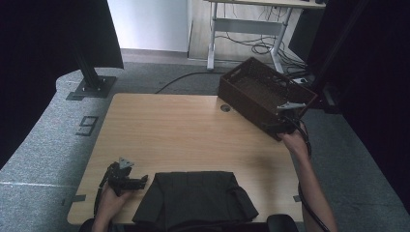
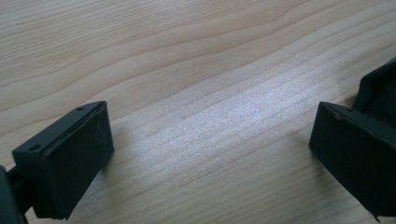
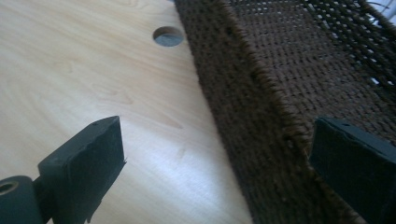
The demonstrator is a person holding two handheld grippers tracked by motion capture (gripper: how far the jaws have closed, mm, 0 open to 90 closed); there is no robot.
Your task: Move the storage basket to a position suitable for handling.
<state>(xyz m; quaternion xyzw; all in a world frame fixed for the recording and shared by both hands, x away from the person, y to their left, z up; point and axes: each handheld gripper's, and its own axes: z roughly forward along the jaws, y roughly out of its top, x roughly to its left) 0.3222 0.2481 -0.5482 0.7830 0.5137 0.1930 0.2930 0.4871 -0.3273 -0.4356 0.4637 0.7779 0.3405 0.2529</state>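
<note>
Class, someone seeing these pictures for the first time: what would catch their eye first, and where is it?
First, the dark brown woven basket at the table's far right corner, with the right gripper open astride its near wall. Next, the dark folded garment at the near edge of the wooden table, with the left gripper open just beside it.

Light wood tabletop (image 1: 183, 130). Dark folded cloth (image 1: 196, 198) lies at near edge, centre. Brown woven basket (image 1: 256, 94) at far right corner, beside cable hole (image 1: 225, 108).
</note>
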